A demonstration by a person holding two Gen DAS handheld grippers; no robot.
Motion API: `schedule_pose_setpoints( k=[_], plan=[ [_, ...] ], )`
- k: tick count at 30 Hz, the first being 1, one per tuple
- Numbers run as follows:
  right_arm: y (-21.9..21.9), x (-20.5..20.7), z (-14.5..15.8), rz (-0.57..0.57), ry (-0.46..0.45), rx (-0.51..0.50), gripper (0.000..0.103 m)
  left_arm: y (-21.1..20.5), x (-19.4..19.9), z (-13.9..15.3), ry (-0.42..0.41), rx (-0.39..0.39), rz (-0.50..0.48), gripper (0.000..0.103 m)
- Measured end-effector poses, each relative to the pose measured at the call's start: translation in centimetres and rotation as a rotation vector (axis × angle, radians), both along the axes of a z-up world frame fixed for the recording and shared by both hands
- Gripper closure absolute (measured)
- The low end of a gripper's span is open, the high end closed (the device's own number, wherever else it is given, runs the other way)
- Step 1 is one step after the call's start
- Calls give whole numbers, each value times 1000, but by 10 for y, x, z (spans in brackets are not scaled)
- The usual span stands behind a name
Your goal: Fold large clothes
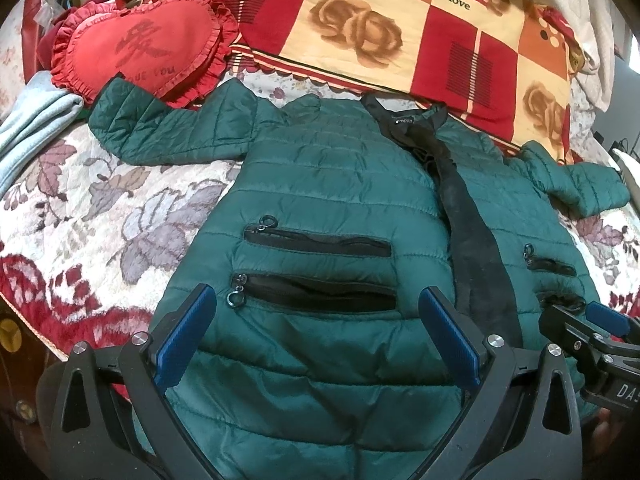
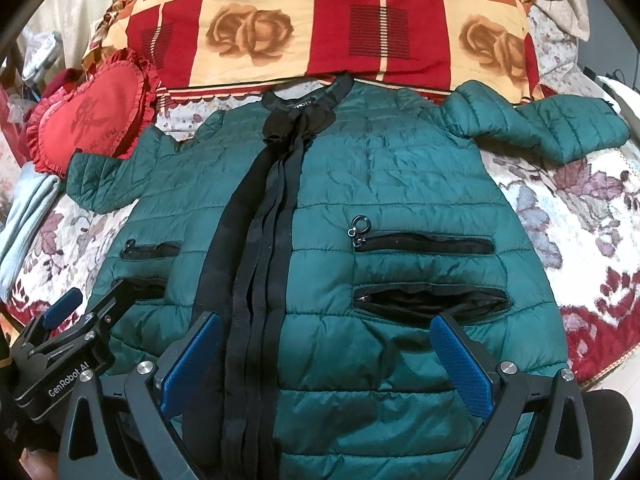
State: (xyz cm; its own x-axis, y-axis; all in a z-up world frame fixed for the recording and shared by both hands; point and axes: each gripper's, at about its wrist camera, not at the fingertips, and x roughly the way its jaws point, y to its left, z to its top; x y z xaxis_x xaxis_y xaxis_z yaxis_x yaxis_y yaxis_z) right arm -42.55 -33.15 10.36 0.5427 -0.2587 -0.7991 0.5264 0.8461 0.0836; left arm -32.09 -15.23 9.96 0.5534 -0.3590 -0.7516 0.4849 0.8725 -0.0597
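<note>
The green quilted jacket [image 1: 320, 184] lies flat, front up, on the floral bedspread [image 1: 92, 200], filling the middle of both views. Its long axis runs from the collar at the top centre of the frame to the hem at the bottom, right under my tongs. My left gripper [image 1: 316, 332] hovers over the lower left panel by the two zip pockets [image 1: 316, 268], my right gripper [image 2: 328, 356] over the other panel; both stand wide and hold nothing. The sleeves stretch to the upper left and upper right. A black placket [image 2: 260, 240] runs down the centre. Beyond the collar sit a heart cushion [image 1: 136, 48] and a checked quilt [image 1: 384, 24].
</note>
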Motion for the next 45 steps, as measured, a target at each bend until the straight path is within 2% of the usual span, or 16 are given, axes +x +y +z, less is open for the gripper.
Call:
schedule_pose_setpoints(
  k=[10, 33, 45],
  plan=[
    [0, 4, 4, 16, -8, 78, 0, 1, 3, -1, 5, -3, 3, 1],
    [0, 33, 11, 41, -6, 55, 0, -2, 29, 2, -11, 14, 23, 1],
    [-18, 64, 21, 40, -35, 44, 0, 1, 63, 9, -23, 32, 70, 1]
  ],
)
